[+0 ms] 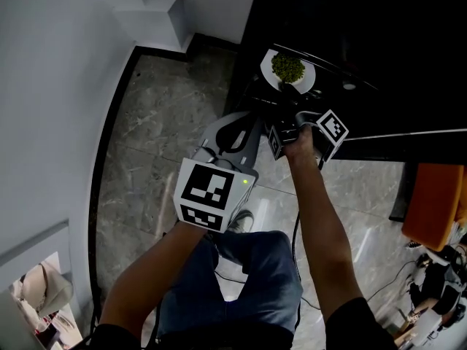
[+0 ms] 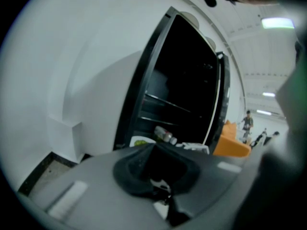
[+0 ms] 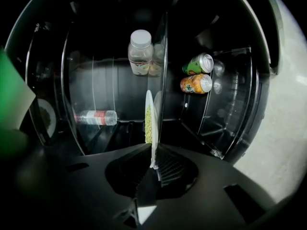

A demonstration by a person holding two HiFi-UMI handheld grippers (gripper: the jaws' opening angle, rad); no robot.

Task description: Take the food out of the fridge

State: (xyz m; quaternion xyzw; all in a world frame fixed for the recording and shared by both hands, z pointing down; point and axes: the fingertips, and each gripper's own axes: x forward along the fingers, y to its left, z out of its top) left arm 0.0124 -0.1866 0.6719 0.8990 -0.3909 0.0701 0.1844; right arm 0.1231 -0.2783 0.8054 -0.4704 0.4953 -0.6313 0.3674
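Head view showed a plate gripped at the open fridge.
Left gripper (image 1: pixel 241 122) hung outside the fridge (image 2: pixel 187 80), jaws seemingly together on nothing; right gripper (image 3: pixel 152 164) was clamped on the rim of the plate (image 3: pixel 149 114) of green food (image 1: pixel 288 67), at a shelf's front edge.

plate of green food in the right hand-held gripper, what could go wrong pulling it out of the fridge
1. The right hand-held gripper is shut on just the rim of the plate, so the plate could tip or slip out.
2. The green food lies in a loose heap; any tilt may spill it.
3. The shelf edge runs close beside the plate and could catch it on the way out.
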